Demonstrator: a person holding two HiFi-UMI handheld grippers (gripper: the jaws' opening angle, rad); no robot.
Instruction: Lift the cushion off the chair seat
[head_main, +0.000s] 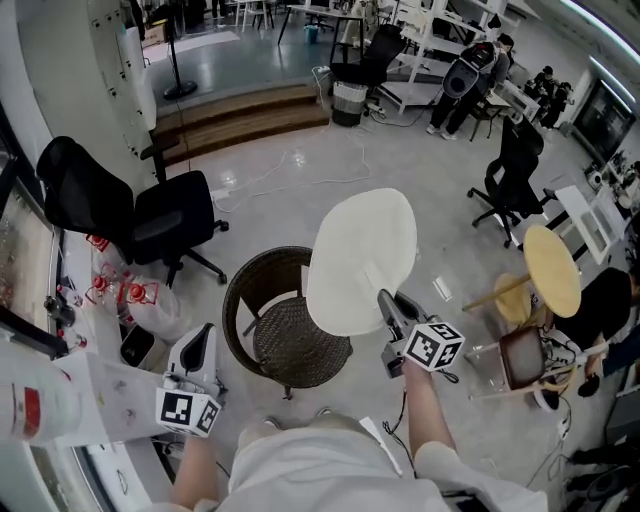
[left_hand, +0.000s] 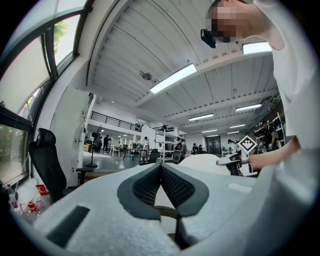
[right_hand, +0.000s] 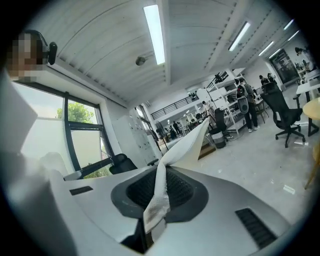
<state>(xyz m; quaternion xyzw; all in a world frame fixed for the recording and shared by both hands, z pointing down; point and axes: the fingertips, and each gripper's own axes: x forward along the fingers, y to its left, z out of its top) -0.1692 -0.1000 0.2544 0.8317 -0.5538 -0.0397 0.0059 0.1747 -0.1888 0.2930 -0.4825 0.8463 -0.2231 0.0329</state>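
**Holding the cushion up over the chair**

Standing on the grey floor (head_main: 300, 170), right in front of the person, is the round dark wicker chair (head_main: 238, 300). Its woven seat (head_main: 295, 345) is bare. Nothing lies on it.

The flat cream oval cushion (head_main: 360, 255) hangs in the air above the right side of the chair. It tips up on its edge and hides a bit of the chair's rim. It hangs that way because it is gripped at only one spot, low down, so the rest sticks up and out. It looks well clear of the seat, so I think the lift is as good as done.

The right gripper (head_main: 386, 300) sits just to the right of the chair, at the low edge of the cushion. It is clenched tight on that thin edge. The right gripper view shows the cream cloth squeezed flat between the black pads (right_hand: 180, 187).

The left gripper (head_main: 203, 338) is to the left of the chair, apart from the chair and the cushion. Its jaws are pressed together with nothing in them. I think it just keeps out of the way.
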